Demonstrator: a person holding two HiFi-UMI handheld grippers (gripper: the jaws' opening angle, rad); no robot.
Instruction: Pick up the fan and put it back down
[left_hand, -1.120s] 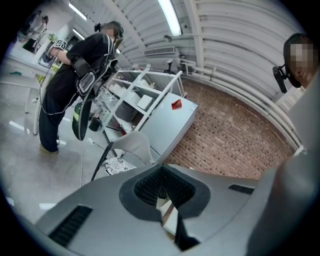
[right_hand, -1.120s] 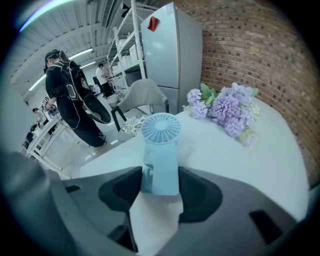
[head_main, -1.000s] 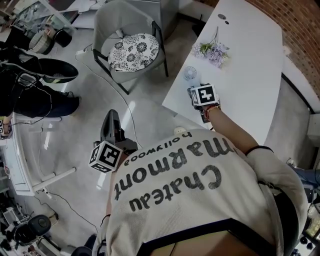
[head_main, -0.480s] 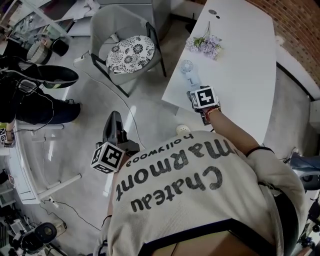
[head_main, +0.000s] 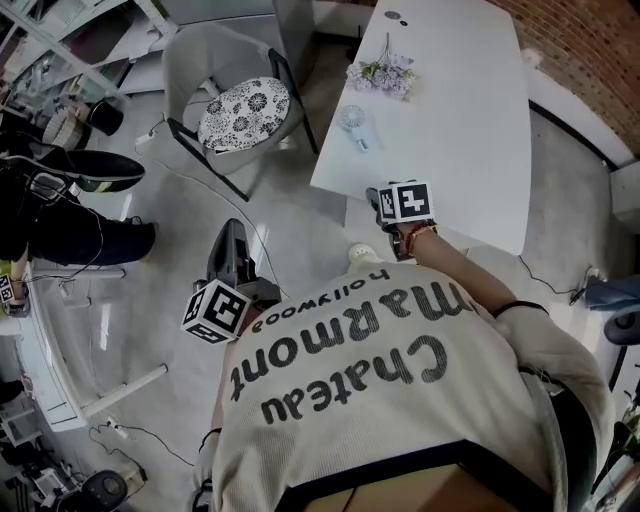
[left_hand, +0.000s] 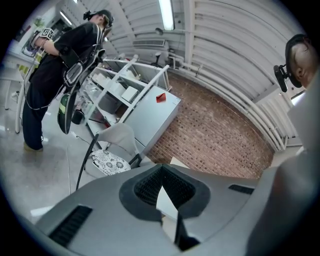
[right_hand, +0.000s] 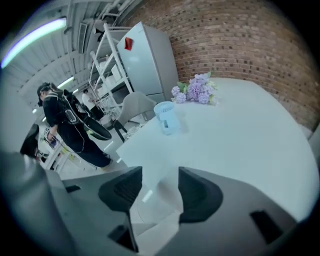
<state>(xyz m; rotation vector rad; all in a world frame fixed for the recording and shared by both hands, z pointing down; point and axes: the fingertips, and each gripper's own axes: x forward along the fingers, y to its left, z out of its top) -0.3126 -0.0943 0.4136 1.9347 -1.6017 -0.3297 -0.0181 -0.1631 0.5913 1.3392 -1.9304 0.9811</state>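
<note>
1. The small pale-blue fan (right_hand: 166, 117) sat on the white table (head_main: 460, 120). It was close to the long edge on the chair's (head_main: 235, 100) side, near the bunch of lilac flowers (head_main: 383, 75) but not touching it. It looked upright, though the views did not settle that.
2. The right gripper (right_hand: 160, 181) hung over the table's near edge, tilted downward and well apart from the fan. Its jaws stood about half apart and had just been closing, with only bare tabletop between them.
3. The left gripper (left_hand: 161, 175) was held out over the floor beside the table, its tips together and nothing in them. It seemed to have no part in the job.
4. With the fan down and the gripper empty, it was not clear whether the lift lay ahead or was already done.
5. If the lift lay ahead, the jaws probably needed to be spread wider than the fan's stem before the approach. They then had to be lined up so that one pad passed on each side.
6. The fan looked light and stood by the edge, so a stray nudge could have tipped it or sent it off. Coming in from the table's middle side and closing gently seemed safest.
7. For the set-down, the base should have rested fully on the table before the jaws let go.
</note>
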